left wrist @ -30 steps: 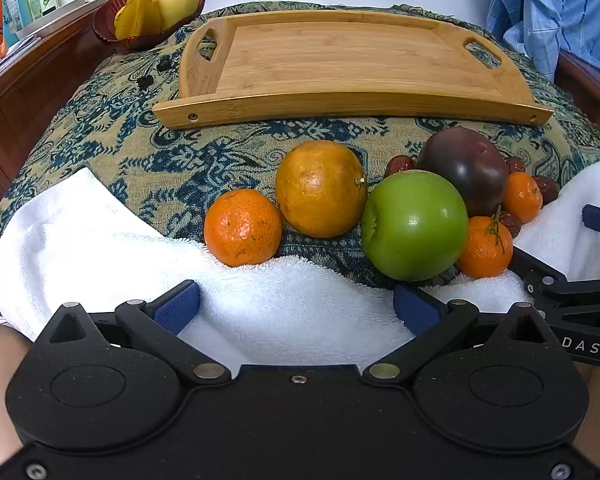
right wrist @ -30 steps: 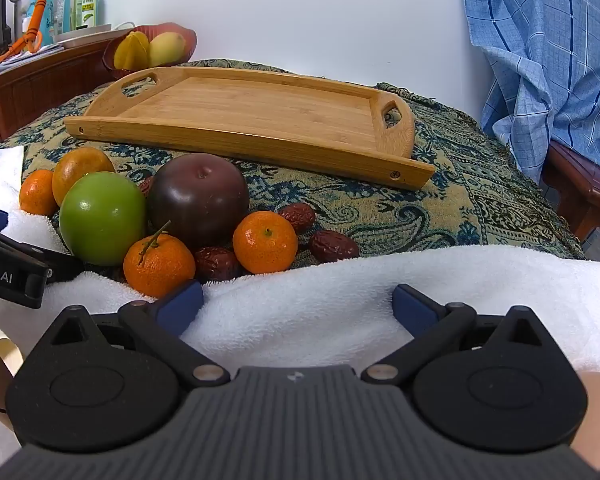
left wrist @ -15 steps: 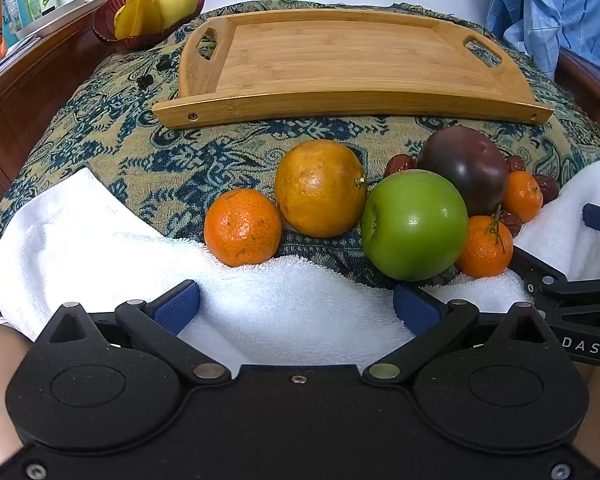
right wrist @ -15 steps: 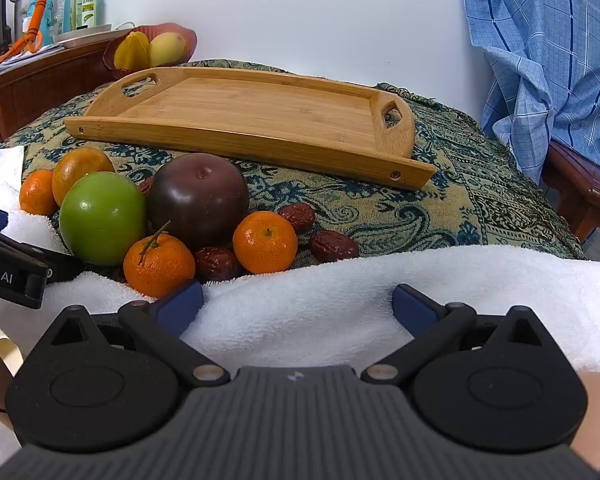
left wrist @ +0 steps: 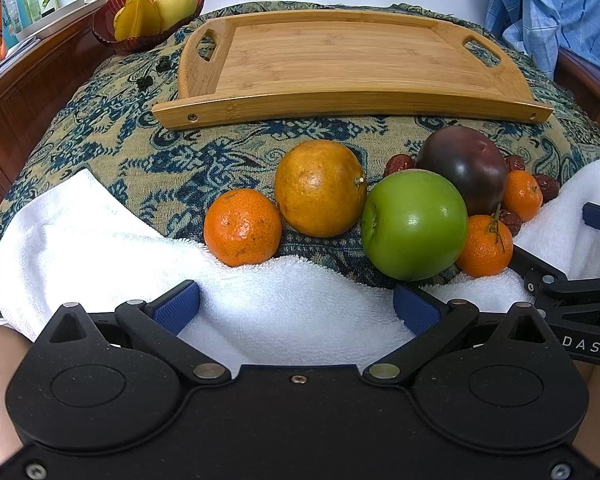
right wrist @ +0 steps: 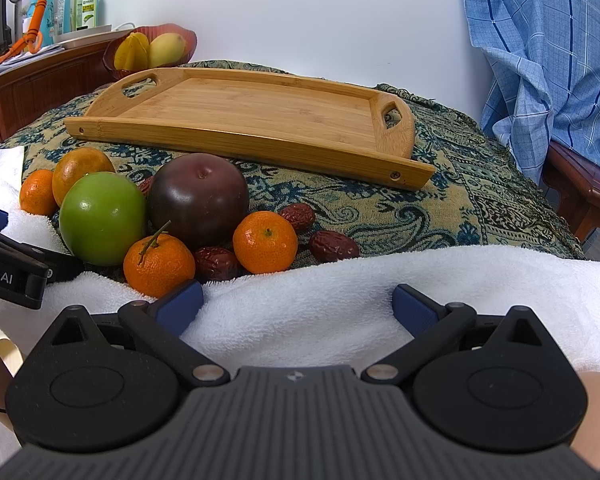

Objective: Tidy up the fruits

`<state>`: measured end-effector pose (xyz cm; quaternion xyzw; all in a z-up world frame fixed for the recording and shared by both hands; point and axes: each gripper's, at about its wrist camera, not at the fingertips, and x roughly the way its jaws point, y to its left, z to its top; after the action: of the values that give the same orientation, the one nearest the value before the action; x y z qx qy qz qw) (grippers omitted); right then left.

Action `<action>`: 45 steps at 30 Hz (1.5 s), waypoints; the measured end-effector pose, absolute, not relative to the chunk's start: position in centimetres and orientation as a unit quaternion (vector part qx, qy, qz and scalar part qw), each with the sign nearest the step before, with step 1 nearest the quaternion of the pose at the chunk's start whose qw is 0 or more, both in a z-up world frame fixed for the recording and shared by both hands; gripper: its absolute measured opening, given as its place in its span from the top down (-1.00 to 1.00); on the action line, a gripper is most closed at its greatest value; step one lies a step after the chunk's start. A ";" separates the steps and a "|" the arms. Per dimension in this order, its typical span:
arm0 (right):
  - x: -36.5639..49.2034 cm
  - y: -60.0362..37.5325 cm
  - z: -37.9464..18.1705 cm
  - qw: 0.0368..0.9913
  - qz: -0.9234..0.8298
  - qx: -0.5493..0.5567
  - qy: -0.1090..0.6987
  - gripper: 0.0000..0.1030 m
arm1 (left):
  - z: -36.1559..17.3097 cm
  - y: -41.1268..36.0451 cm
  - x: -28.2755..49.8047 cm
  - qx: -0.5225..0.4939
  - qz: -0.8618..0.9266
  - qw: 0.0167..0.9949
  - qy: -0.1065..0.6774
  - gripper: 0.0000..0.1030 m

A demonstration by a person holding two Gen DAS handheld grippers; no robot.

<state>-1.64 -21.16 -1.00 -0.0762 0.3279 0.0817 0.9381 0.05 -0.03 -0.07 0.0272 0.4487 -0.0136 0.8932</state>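
Fruits are gathered on the patterned cloth point(left wrist: 100, 148), between the white towel point(left wrist: 280, 304) and the empty bamboo tray point(left wrist: 352, 60): a green apple point(left wrist: 414, 226) touching a dark plum point(left wrist: 466, 168), a large orange point(left wrist: 320, 188), small tangerines and red dates. Left tongs point(left wrist: 296, 308) and right tongs point(right wrist: 298, 306) are held apart over the towel, gripping nothing.

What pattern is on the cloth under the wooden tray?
The cloth has a tan ground with dark blue-green paisley and floral print, clearest in the right wrist view beside the tray.
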 end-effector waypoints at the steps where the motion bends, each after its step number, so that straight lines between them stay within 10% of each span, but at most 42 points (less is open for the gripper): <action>1: -1.6 -21.2 -1.0 0.938 0.082 -0.076 0.328 -1.00 | -0.1 0.0 0.1 0.027 -0.013 0.893 0.449 -1.00; 45: -1.6 -21.2 -0.9 0.937 0.079 -0.075 0.331 -1.00 | 0.1 -0.1 -0.5 0.038 -0.017 0.904 0.426 -1.00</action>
<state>-1.56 -21.16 -0.92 -0.0748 0.3308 0.0792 0.9374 -0.54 -0.05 0.09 0.0380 0.4257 -0.0173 0.9039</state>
